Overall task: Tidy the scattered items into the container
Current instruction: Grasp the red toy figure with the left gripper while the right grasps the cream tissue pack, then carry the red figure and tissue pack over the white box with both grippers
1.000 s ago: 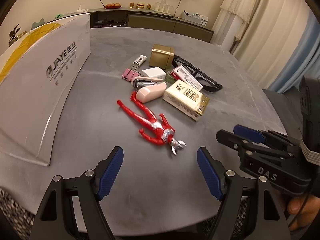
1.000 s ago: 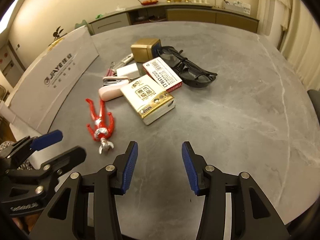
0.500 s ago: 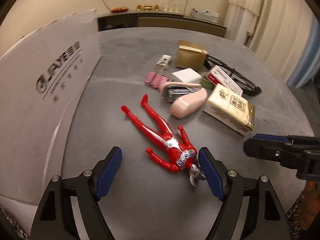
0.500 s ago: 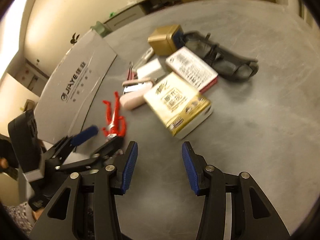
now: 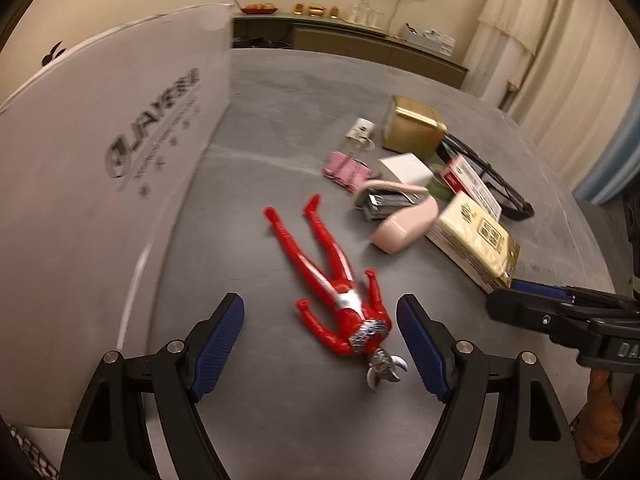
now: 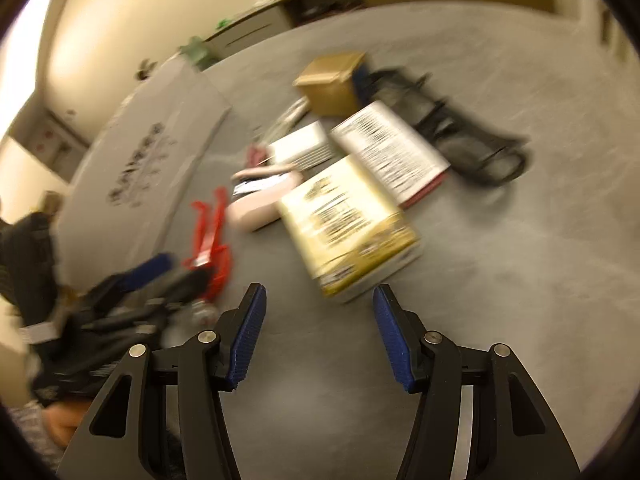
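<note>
Left tool (image 5: 320,340) gaped wide astride red figure (image 5: 340,300), nothing grasped. Risk judged: thin torso slipping sideways at closure.

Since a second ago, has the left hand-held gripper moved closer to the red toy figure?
Yes. The left hand-held gripper has advanced toward the pile; the red toy figure on the grey table now lies between its open fingers.

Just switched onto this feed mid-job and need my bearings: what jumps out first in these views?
The red toy figure lies flat on the grey table, its torso between the open fingers of the left gripper. The big white cardboard box stands along its left. Right of the figure is a cluster with a yellow packet, toward which the open right gripper points.
</note>
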The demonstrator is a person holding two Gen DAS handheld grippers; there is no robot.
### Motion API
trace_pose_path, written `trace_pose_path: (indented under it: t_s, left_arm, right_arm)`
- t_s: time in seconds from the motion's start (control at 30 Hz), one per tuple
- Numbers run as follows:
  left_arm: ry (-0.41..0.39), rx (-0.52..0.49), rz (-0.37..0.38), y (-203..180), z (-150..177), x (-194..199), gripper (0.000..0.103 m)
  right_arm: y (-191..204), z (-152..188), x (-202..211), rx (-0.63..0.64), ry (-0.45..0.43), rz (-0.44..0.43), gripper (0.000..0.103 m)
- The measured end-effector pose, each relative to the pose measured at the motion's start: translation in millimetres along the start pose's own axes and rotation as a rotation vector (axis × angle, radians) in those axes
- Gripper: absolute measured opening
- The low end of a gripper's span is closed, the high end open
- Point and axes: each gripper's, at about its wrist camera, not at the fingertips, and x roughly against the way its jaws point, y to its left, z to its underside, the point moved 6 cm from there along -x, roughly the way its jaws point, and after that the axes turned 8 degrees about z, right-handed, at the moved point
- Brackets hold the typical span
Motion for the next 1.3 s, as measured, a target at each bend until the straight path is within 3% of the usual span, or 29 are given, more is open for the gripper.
trace_pose_path:
  t_s: [0.17,0.23,0.27,0.33,0.4,0.53,0.63,0.77,0.87,1.03,1.1,1.13,1.23,1.3]
  left_arm:
    - [0.027,-0.019,0.057,-13,-1,-6,0.080]
    - [0.031,-0.052,0.032,-16,-2,-9,0.080]
    - [0.030,-0.064,0.004,-15,-2,-9,0.080]
    - [0.022,-0.055,-0.043,-3,-2,-7,0.080]
    - [0.018,-0.033,-0.047,8,0,-1,0.078]
    - [0.003,0.004,-0.004,14,1,11,0.079]
    - [0.015,-0.023,0.024,3,-1,0,0.079]
    - [0.030,-0.079,-0.031,-8,-1,-7,0.079]
    - [0.025,-0.106,-0.062,-3,0,-5,0.071]
    - [0.014,-0.074,-0.031,3,-2,-2,0.075]
    - [0.007,-0.115,-0.056,-1,-1,-6,0.077]
    - [0.007,-0.136,-0.072,-3,0,-8,0.076]
    - [0.000,-0.175,-0.076,-5,-1,-6,0.048]
    - [0.012,-0.164,-0.056,-4,-1,-6,0.048]
  right_arm:
    - [5,-14,-11,0.088,-0.025,0.087,0.060]
    - [11,-16,-17,0.124,-0.016,0.114,0.060]
    - [13,-14,-20,0.120,0.009,0.090,0.061]
    - [19,-7,-21,0.072,0.066,-0.041,0.061]
    - [23,-6,-15,0.029,0.085,-0.157,0.061]
    - [22,-28,-6,0.087,-0.013,-0.051,0.061]
    - [44,-38,-16,0.205,-0.014,-0.034,0.061]
    - [59,-41,-46,0.383,0.013,0.067,0.061]
    - [49,-36,-52,0.355,0.064,0.063,0.061]
    - [51,-37,-56,0.352,0.058,0.059,0.061]
    - [55,-38,-63,0.357,0.047,0.086,0.061]
    - [56,-38,-65,0.355,0.045,0.092,0.058]
    - [54,-38,-65,0.318,0.047,0.080,0.055]
    - [47,-38,-62,0.279,0.057,0.064,0.055]
